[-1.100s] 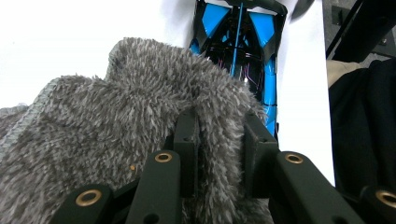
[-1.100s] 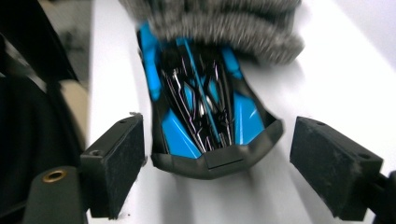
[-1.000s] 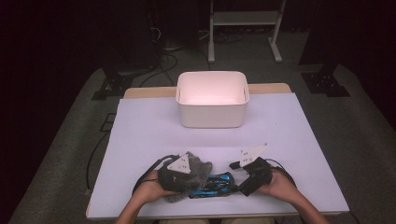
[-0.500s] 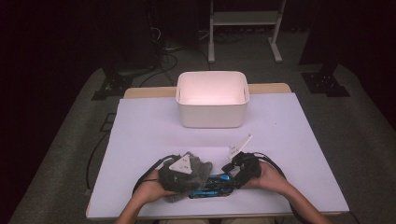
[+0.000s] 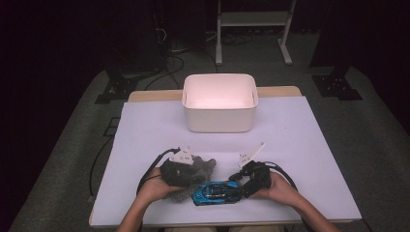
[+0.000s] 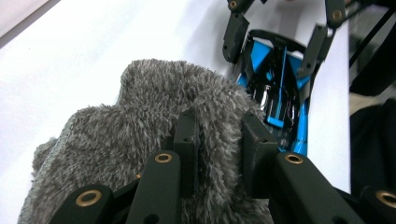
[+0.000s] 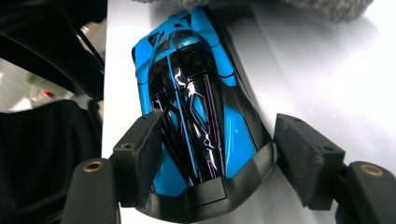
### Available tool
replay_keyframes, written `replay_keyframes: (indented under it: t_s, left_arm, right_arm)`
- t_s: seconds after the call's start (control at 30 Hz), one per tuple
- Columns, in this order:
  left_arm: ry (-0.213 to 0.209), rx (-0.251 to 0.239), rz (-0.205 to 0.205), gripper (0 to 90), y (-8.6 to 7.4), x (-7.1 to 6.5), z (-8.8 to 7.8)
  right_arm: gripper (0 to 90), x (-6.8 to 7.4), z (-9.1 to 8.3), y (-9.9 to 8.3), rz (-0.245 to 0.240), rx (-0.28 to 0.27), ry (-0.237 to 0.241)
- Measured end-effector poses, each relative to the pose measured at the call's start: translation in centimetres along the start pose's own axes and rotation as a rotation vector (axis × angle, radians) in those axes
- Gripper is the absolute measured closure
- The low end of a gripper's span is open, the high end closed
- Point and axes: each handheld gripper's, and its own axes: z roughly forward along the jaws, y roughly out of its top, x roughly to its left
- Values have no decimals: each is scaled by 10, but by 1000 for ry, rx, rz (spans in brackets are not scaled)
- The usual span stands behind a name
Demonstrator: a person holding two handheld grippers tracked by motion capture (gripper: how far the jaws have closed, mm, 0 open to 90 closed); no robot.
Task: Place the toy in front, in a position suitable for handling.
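Note:
A grey fuzzy cloth (image 5: 203, 169) lies bunched at the table's front left. My left gripper (image 5: 193, 175) is shut on a fold of it, and the pads pinch the pile (image 6: 116, 135) in the left gripper view (image 6: 219, 135). Just right of the cloth lies a blue and black toy car (image 5: 215, 192), lengthwise along the front edge. My right gripper (image 5: 240, 187) straddles the car's right end. In the right gripper view the car (image 7: 191, 70) sits between the jaws (image 7: 219, 140), which have just been closing. The left pad (image 7: 149, 140) is against its side, and the right pad (image 7: 299, 144) stands just off it.
An empty white bin (image 5: 219, 121) stands at the middle back of the white table top (image 5: 300, 140). The car lies close to the table's front edge. Cables trail from both grippers. Dark floor and a stand's legs (image 5: 251, 29) lie beyond the table.
The right gripper has edged left onto the car's end, and its grey plate has tipped up. The left gripper and cloth have stayed put.

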Motion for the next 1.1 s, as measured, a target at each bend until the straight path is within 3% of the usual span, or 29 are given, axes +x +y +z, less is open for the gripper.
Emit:
replay_keyframes:
  t_s: [0.17,0.3,0.37,0.47,0.63,0.73,0.87,1.1]
  left_arm:
    - [-15,-8,-18,708,1,0,-3]
    - [-48,31,0,705,-1,-5,5]
    - [-56,47,18,709,1,-11,9]
    - [-36,56,54,716,2,-18,8]
    - [-41,32,62,726,-1,-23,2]
    - [-36,32,84,726,-1,-29,-1]
    - [-75,15,94,730,-1,-32,-6]
    - [-118,2,91,730,-2,-31,-9]
  right_arm:
    - [331,17,-3,0,-105,-7,-91]
    - [363,35,-6,-5,-226,-41,-186]
    - [367,41,-7,-9,-255,-59,-214]
    - [373,45,-9,-13,-277,-78,-235]
    - [375,50,-9,-15,-313,-89,-263]
    - [348,52,-9,-14,-325,-85,-260]
    - [316,48,-10,-9,-274,-37,-191]
    - [314,44,4,-2,-245,-6,-100]
